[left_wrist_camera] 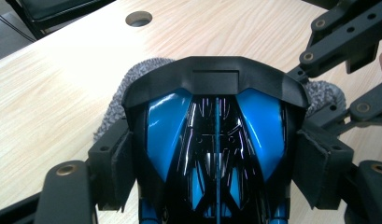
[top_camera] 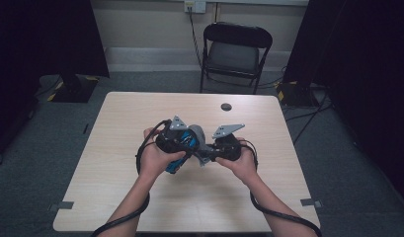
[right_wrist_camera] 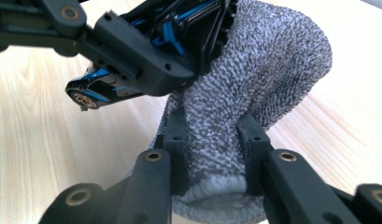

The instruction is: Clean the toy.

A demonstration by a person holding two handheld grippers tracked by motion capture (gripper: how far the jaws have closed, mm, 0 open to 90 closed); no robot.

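Gripping blue-and-black toy car (left_wrist_camera: 216,140), centre frame: left gripper (left_wrist_camera: 216,154) | right gripper (right_wrist_camera: 212,154) clamped grey sock (right_wrist_camera: 254,79) | table (top_camera: 140,113)

Your high view looks forward and down from above your side of the table (top_camera: 140,197), taking in its whole top and the chair (top_camera: 235,52) beyond. Each gripper view sits very close, looking along its own jaws. Both share the grey sock (left_wrist_camera: 111,109) (right_wrist_camera: 254,79) and the blue-and-black toy car (left_wrist_camera: 216,140) (right_wrist_camera: 104,93).
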